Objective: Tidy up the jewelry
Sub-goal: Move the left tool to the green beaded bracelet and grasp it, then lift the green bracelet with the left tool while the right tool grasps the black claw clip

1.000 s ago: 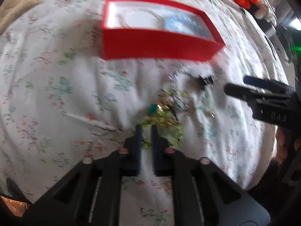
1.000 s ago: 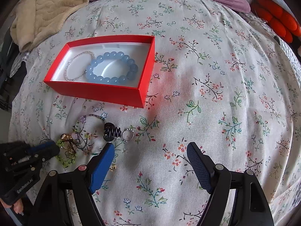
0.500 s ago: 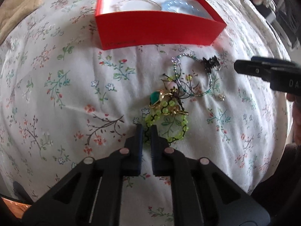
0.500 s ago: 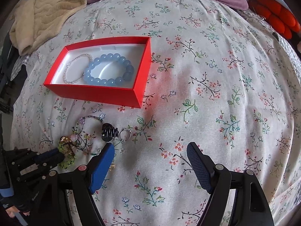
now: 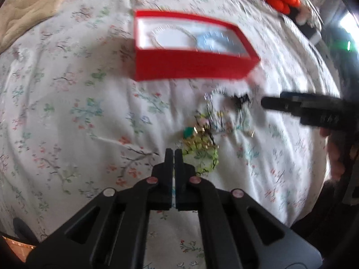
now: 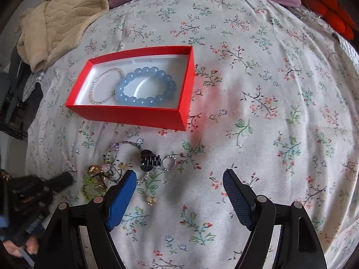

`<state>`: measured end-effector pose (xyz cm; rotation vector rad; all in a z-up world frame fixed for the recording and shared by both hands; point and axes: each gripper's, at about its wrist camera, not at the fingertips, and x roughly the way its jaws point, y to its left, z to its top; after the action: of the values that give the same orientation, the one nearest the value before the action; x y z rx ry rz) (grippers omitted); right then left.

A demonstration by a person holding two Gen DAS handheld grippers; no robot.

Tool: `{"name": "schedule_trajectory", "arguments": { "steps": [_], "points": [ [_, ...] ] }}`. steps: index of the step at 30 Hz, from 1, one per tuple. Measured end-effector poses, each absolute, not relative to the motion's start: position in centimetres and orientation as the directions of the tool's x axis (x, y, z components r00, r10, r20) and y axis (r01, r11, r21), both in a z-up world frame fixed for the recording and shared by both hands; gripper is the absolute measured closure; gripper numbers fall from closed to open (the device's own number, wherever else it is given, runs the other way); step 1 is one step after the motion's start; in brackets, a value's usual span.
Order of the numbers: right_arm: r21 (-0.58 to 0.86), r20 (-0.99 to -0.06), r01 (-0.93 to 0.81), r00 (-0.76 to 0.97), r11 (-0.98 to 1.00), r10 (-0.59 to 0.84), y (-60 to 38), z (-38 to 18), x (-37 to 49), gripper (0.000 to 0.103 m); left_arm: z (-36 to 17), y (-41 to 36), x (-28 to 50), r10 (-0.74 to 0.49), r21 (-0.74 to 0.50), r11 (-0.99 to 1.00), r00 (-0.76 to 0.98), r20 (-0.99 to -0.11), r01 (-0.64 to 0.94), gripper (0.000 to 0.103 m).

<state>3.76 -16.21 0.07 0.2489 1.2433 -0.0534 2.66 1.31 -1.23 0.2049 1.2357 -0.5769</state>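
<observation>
Your left gripper (image 5: 174,154) has drawn its jaws fully together since a second ago, when a narrow gap stood between them; nothing shows between the pads. In the left wrist view, which is blurred, its tips have shifted from over the green bead bracelet (image 5: 203,157) to the bare floral bedspread (image 5: 67,116) just left of it. In the same view the red box (image 5: 190,67) sat near the top edge half a second ago and now lies lower. In the right wrist view your left gripper's tip (image 6: 61,180) points nearer the tangled jewelry (image 6: 105,172).
</observation>
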Motion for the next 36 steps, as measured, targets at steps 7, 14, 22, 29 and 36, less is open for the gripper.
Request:
{"name": "schedule_trajectory", "arguments": {
  "steps": [7,14,22,29,36],
  "points": [
    [0.158,-0.945,0.182,0.312,0.970,0.096,-16.2,-0.3,3.7,0.023,-3.4,-1.5,1.6,-0.263,-0.002,0.730,0.278,-0.924,0.684,0.081],
    [0.158,-0.947,0.195,0.306,0.968,0.093,-16.8,-0.6,4.0,0.023,-3.7,-2.4,1.4,-0.301,0.011,0.690,0.300,-0.905,0.724,0.081],
    [0.158,-0.947,0.191,0.308,0.969,0.094,-16.9,-0.5,4.2,0.023,-2.9,-1.6,2.0,-0.335,-0.107,0.724,0.212,-0.918,0.681,0.093],
    [0.176,-0.942,0.195,0.316,0.965,0.108,-17.0,-0.3,4.4,0.023,-0.1,0.5,2.5,-0.447,-0.244,0.736,0.183,-0.875,0.631,0.097],
    [0.220,-0.932,0.195,0.332,0.956,0.147,-16.9,0.0,4.3,0.023,2.9,1.5,3.1,-0.518,-0.293,0.737,0.231,-0.824,0.609,0.097]
  ]
}}
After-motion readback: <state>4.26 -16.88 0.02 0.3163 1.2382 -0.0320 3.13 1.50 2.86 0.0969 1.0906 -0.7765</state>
